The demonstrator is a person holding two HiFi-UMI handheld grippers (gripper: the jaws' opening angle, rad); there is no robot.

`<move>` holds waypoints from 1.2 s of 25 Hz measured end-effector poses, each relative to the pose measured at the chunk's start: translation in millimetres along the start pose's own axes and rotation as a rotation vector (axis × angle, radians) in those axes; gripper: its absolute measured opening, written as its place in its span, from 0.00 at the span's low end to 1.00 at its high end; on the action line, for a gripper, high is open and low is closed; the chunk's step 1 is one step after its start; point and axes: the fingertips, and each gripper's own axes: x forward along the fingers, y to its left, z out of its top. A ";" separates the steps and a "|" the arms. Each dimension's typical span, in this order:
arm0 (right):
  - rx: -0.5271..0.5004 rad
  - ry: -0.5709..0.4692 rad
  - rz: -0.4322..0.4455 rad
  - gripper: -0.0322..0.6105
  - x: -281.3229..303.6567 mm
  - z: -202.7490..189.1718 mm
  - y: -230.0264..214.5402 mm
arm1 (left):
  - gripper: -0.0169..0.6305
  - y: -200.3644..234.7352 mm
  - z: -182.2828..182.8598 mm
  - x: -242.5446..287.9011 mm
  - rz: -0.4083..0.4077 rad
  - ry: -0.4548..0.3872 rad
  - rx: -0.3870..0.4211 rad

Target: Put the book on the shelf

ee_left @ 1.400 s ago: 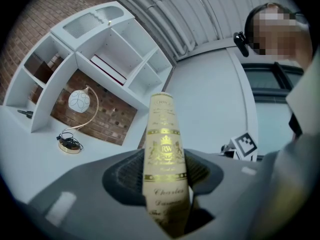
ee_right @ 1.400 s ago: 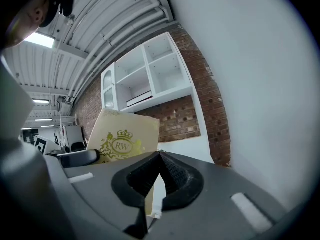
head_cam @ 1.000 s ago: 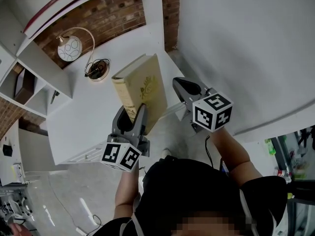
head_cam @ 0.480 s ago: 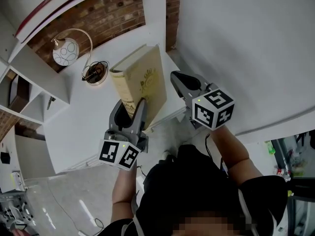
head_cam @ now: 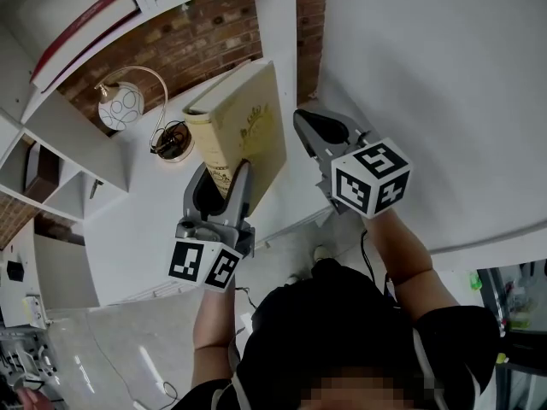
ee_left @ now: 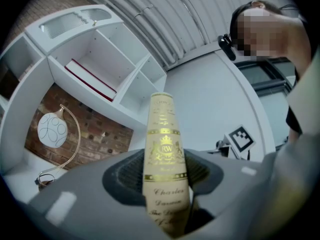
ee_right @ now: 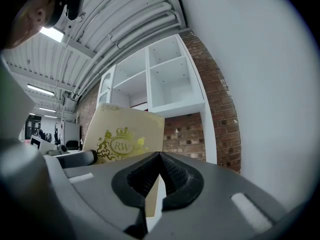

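Observation:
A cream book with a gold crest is held upright above the white desk. My left gripper is shut on its lower spine; in the left gripper view the spine runs up between the pads of the left gripper. The white shelf unit rises behind it, with open compartments. My right gripper hovers just right of the cover, jaws closed together with nothing held. In the right gripper view the right gripper points past the cover toward the shelf.
A red and white book lies flat in an upper shelf compartment. A globe lamp with a curved arm stands on the desk, its cable coiled at the base. A brick wall backs the shelf, and a plain white wall is on the right.
The left gripper has raised the book higher, toward the shelf. The right gripper has risen alongside it, still next to the cover.

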 end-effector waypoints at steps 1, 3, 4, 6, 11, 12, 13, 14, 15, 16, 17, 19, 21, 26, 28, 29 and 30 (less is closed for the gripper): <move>-0.004 -0.005 0.003 0.05 2.9 5.2 -4.8 | 0.34 0.3 3.7 7.2 0.000 -0.008 0.010; -0.013 -0.016 0.011 0.05 8.6 15.6 -13.5 | 0.34 1.1 11.1 21.6 0.001 -0.024 0.027; -0.019 -0.021 0.016 0.05 11.6 21.0 -17.2 | 0.34 1.4 14.8 28.8 0.001 -0.032 0.037; -0.035 -0.032 0.025 0.05 18.1 32.0 -24.3 | 0.34 1.7 22.4 43.4 0.002 -0.049 0.059; -0.075 -0.072 0.048 0.05 32.1 62.8 -39.3 | 0.34 0.0 44.0 77.2 0.006 -0.097 0.116; -0.082 -0.081 0.054 0.05 34.4 68.9 -41.5 | 0.34 -0.1 48.7 83.2 0.009 -0.106 0.127; -0.088 -0.090 0.059 0.05 36.7 74.8 -43.6 | 0.34 -0.1 53.6 89.1 0.011 -0.116 0.139; -0.095 -0.099 0.065 0.05 39.1 80.8 -45.6 | 0.34 0.0 58.9 94.8 0.014 -0.125 0.150; -0.101 -0.108 0.071 0.05 41.5 86.9 -47.5 | 0.34 0.4 64.5 100.2 0.017 -0.134 0.163; -0.106 -0.118 0.077 0.05 43.9 93.1 -49.2 | 0.34 1.0 70.4 105.4 0.021 -0.142 0.177; -0.110 -0.128 0.083 0.05 46.1 99.3 -50.8 | 0.34 1.8 76.4 110.1 0.024 -0.150 0.191; -0.117 -0.148 0.092 0.05 49.8 112.0 -53.5 | 0.34 3.9 89.8 118.1 0.031 -0.168 0.217; -0.127 -0.166 0.098 0.05 54.0 124.8 -55.4 | 0.34 6.7 104.8 125.0 0.038 -0.193 0.239; -0.152 -0.200 0.115 0.05 66.9 155.6 -56.7 | 0.34 11.2 138.1 142.2 0.047 -0.249 0.295; -0.157 -0.208 0.118 0.05 72.8 165.7 -58.5 | 0.34 12.7 148.1 148.6 0.048 -0.276 0.312; -0.157 -0.212 0.121 0.05 75.8 170.1 -59.6 | 0.34 14.0 152.7 151.7 0.051 -0.289 0.322; -0.156 -0.216 0.123 0.05 78.6 174.2 -60.6 | 0.34 15.4 157.3 154.9 0.053 -0.301 0.332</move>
